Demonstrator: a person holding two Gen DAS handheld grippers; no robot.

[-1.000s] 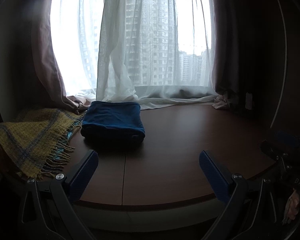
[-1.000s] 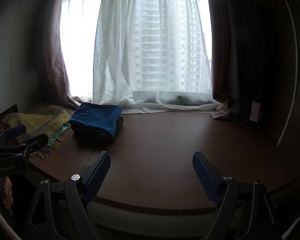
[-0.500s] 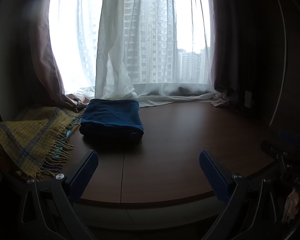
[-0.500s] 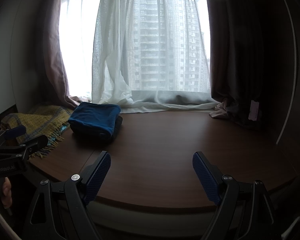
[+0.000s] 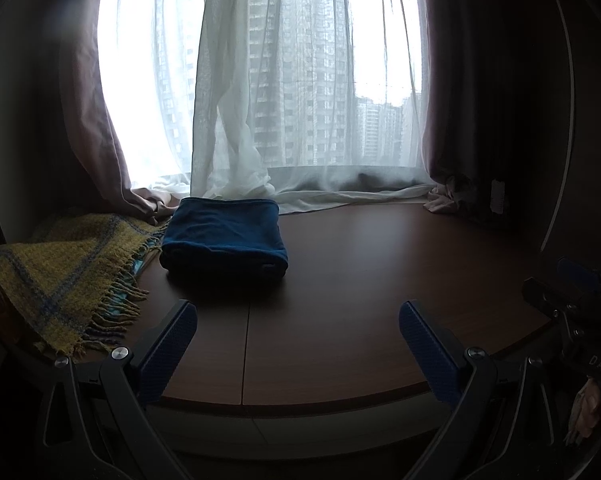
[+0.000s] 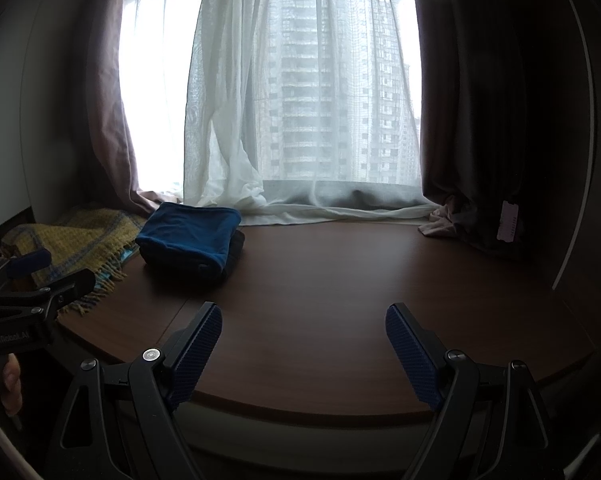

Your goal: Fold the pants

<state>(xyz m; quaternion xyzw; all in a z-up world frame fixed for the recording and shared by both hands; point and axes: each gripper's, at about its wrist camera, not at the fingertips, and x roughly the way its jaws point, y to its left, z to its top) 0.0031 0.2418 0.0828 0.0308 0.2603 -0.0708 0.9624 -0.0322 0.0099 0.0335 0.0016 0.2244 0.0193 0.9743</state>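
Blue pants (image 5: 224,236) lie folded into a neat rectangle on the dark brown tabletop (image 5: 360,272), at the back left by the window; the right wrist view shows the same folded pants (image 6: 188,240). My left gripper (image 5: 298,322) is open and empty, well in front of the pants near the table's front edge. My right gripper (image 6: 303,326) is also open and empty, in front and to the right of them. The other gripper shows at each view's edge, the right gripper (image 5: 580,292) and the left gripper (image 6: 28,276).
A yellow plaid fringed blanket (image 5: 64,276) lies left of the pants, touching them. Sheer white curtains (image 5: 236,128) and dark drapes (image 5: 484,100) hang behind, with fabric bunched on the table's back edge. The rounded front edge (image 6: 300,412) of the table runs under my fingers.
Both views have shifted slightly, with the pants sitting a little higher in frame. The pants and both open grippers are otherwise unchanged.
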